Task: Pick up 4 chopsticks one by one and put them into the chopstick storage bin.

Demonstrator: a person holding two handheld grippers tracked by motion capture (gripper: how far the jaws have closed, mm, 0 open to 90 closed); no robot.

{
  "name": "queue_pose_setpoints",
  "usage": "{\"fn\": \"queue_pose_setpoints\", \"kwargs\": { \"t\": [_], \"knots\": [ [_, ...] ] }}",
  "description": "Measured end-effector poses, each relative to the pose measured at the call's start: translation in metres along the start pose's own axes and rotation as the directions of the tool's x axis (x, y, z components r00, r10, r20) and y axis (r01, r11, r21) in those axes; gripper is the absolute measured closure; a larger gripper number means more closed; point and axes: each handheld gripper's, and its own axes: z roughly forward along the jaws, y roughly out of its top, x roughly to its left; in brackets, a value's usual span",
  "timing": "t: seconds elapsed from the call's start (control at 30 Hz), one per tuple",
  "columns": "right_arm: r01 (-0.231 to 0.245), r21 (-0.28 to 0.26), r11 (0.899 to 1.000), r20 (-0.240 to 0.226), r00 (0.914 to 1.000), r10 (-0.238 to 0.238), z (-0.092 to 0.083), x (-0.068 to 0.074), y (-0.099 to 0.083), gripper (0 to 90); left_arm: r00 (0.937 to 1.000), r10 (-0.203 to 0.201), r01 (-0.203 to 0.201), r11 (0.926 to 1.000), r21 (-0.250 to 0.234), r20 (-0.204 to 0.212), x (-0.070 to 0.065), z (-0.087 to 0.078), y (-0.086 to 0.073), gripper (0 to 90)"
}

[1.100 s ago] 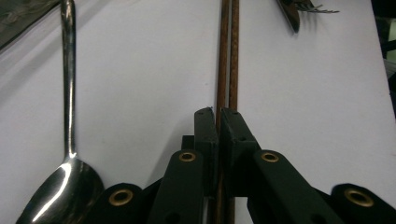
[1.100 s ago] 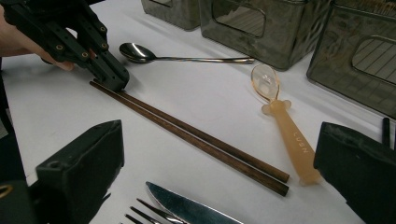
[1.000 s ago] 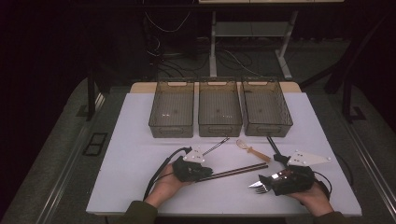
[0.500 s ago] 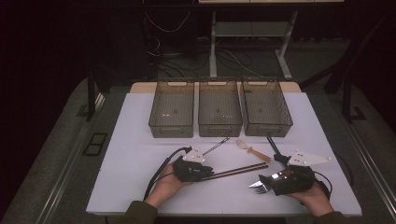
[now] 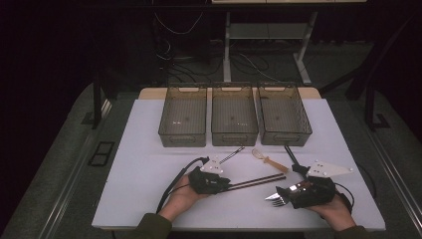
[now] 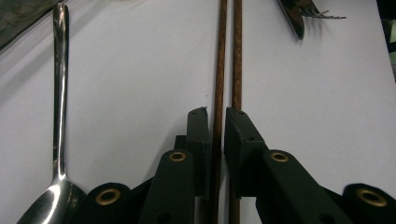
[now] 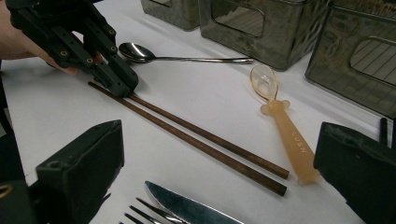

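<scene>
Grasp step in hand — left tool (image 6: 215,122), jaws narrow, pinches one chopstick (image 6: 219,60) of the pair on the white surface (image 5: 149,149); right tool (image 7: 219,175) gapes wide, empty — next: gather the second stick, then lift.

Each hand carries a black, blocky gripper. The left gripper (image 5: 225,186) has a pale grey three-cornered plate on top and a black cable looping off toward 8 o'clock in the high view; its two matte black jaws are flat-sided bars on linked arms with brass-ringed pivots. The right gripper (image 5: 281,193) bears a larger grey plate toward 2 o'clock. The sleeves look dark olive, though the light is dim.
</scene>
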Motion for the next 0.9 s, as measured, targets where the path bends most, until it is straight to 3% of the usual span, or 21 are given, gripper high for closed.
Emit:
{"fn": "queue_pose_setpoints", "kwargs": {
  "t": [0.4, 0.43, 0.47, 0.57, 0.63, 0.77, 0.9],
  "knots": [
    [0.005, 0.001, 1.000, -0.001, 1.0000, -0.005, 0.0007, 0.0004, 0.0000, 2.1, 0.9990, 0.034, -0.034, 0.9994, 0.000, -0.029, -0.0027, 0.0028, -0.0008, 80.6],
    [0.005, 0.002, 1.000, -0.001, 1.0000, -0.005, 0.0008, 0.0004, 0.0000, 2.0, 0.9982, 0.052, -0.052, 0.9985, 0.016, -0.030, -0.0023, 0.0018, -0.0006, 81.2],
    [0.005, 0.002, 1.000, -0.001, 1.0000, -0.005, 0.0008, 0.0003, 0.0000, 2.1, 0.9989, 0.031, -0.031, 0.9995, 0.003, -0.036, -0.0050, 0.0029, -0.0009, 81.8],
    [0.004, 0.003, 1.000, 0.000, 1.0000, -0.004, 0.0006, 0.0004, -0.0001, 2.0, 0.9977, 0.054, -0.053, 0.9985, 0.014, -0.041, -0.0053, 0.0026, -0.0006, 84.4],
    [0.004, 0.003, 1.000, -0.001, 1.0000, -0.004, 0.0007, 0.0004, -0.0001, 2.1, 0.9984, 0.041, -0.041, 0.9992, 0.003, -0.040, -0.0057, 0.0032, -0.0010, 84.9],
    [0.005, 0.004, 1.000, -0.002, 1.0000, -0.005, 0.0010, 0.0009, 0.0000, 2.0, 0.9962, 0.076, -0.075, 0.9970, 0.016, -0.043, -0.0061, 0.0024, -0.0005, 85.8],
    [0.003, 0.001, 1.000, 0.000, 1.0000, -0.003, 0.0002, 0.0004, 0.0001, 2.0, 0.9955, 0.082, -0.082, 0.9967, 0.004, -0.047, -0.0069, 0.0031, -0.0003, 86.0]
  ]
}}
